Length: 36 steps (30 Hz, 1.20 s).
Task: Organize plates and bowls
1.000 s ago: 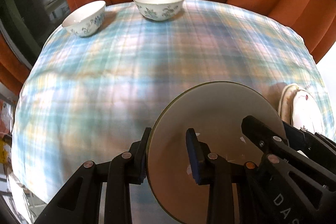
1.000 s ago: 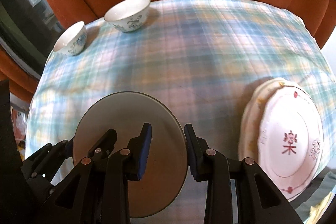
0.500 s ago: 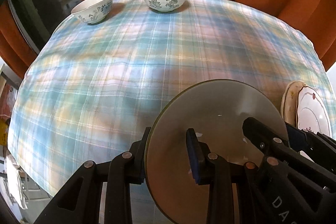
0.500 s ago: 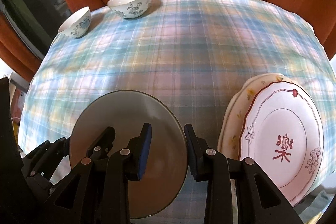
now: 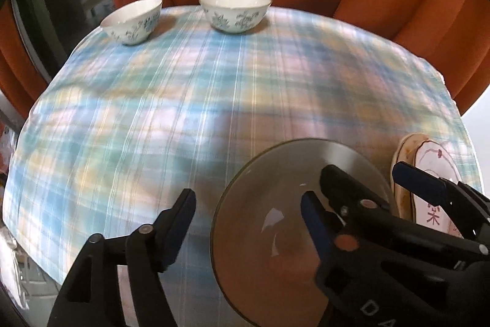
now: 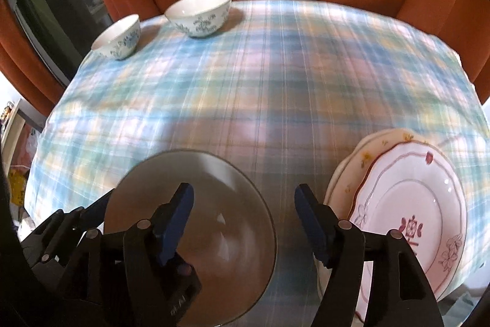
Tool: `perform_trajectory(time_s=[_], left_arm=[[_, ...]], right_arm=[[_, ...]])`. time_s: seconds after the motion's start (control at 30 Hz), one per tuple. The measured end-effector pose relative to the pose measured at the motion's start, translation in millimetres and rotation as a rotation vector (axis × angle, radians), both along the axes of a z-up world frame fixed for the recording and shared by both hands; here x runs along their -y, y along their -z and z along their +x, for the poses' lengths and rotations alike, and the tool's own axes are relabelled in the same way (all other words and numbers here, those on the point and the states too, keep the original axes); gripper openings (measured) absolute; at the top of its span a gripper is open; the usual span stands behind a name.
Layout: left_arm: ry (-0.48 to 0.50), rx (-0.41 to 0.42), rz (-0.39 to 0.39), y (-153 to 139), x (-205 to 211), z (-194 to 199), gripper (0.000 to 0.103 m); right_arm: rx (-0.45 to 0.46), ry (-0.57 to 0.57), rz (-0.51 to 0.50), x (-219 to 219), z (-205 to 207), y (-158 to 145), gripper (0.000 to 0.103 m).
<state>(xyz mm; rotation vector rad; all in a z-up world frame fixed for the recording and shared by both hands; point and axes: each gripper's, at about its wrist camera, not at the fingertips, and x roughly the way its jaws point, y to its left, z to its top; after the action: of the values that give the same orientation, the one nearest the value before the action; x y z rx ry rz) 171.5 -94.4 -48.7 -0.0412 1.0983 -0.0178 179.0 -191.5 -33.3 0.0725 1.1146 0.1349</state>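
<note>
Both jaws have just been opening, and now stand wide and hold nothing. On my left gripper (image 5: 248, 204) the outer finger is off the cloth side of the grey plate (image 5: 275, 204) and the inner one hangs over its face; the rim sits between them, unpinched. On my right gripper (image 6: 243, 201) one finger is over the plate's face and the other clear of its right edge, so that rim too lies loose in the gap.

Going left to right: the small bowl (image 5: 131, 20) and the large bowl (image 5: 234, 9) stand apart at the far edge of the table (image 5: 153, 112); the grey plate lies near me, just left of the stack (image 6: 398, 204) of patterned plates.

I judge the grey plate stiff, smooth and glossy, so slippery under my pads, and brittle if it drops. It is thin and flat, so the rim is the only hold: one pad over, one under, on opposite sides to keep it level. The bowls look light and thin-walled; I would pinch the lip.

Blur smears the cloth and plates. My fingers cover the plate's near part, the frame cuts its near rim, and I cannot tell whether it lies fully flat. How many plates the stack holds is unclear.
</note>
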Motion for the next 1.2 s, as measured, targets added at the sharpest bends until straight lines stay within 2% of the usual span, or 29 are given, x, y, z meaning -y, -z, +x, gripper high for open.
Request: perform_trajectory(time_s=[0.33, 0.43, 0.53, 0.9, 1.2], left_arm=[[0.037, 0.031, -0.003, -11, -26, 11, 0.082], [0.065, 0.018, -0.013, -16, -44, 17, 0.083], [0.085, 0.013, -0.027, -21, -62, 24, 0.086], [0.102, 0.014, -0.021, -24, -139, 46, 0.087], [0.078, -0.047, 0.031, -14, -206, 70, 0.086]], right_arm=[[0.038, 0.026, -0.039, -23, 6, -13, 0.082], [0.050, 0.054, -0.077, -37, 8, -19, 0.085], [0.036, 0.067, -0.075, -53, 11, -24, 0.086], [0.039, 0.090, -0.058, -131, 34, -28, 0.086], [-0.028, 0.089, -0.025, -201, 58, -11, 0.086]])
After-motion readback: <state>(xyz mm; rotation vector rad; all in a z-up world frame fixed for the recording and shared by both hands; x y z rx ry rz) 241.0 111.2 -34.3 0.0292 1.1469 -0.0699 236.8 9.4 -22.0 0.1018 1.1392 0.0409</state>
